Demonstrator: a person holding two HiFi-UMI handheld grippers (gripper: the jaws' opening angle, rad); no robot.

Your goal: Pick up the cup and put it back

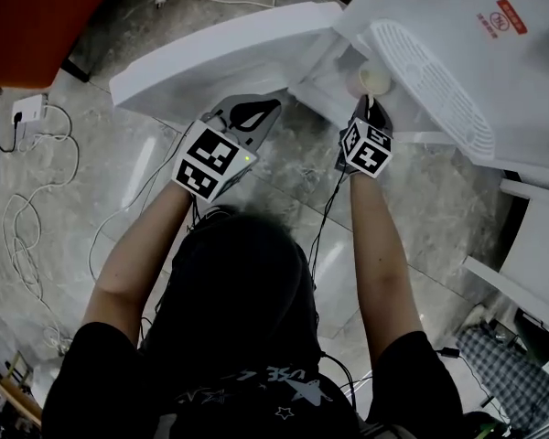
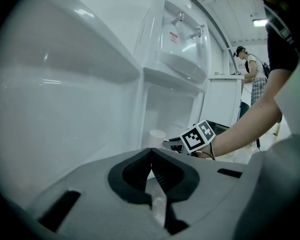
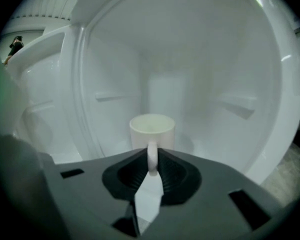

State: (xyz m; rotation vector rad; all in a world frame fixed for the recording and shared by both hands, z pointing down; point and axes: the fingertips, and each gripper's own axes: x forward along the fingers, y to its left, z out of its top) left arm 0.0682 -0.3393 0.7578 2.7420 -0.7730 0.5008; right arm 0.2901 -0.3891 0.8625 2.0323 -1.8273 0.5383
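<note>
Cabinet compartment (image 3: 200, 59), roomy around cup (image 3: 151, 129)

The cup (image 3: 151, 130) is off-white; the water dispenser (image 1: 457, 26) is white with a red label (image 1: 511, 15). The left gripper (image 2: 151, 156) and right gripper (image 3: 151, 156) are grey with black pads (image 3: 172, 174), their marker cubes (image 1: 209, 160) patterned in black-and-white squares. The floor (image 1: 421, 199) is marbled grey.

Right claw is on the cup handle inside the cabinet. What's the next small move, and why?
Probably lift the cup slightly off the cabinet floor before drawing it out. The right claw is shut on its handle, the cup is upright, and the cabinet walls stand around it, so dragging could tip it.
</note>
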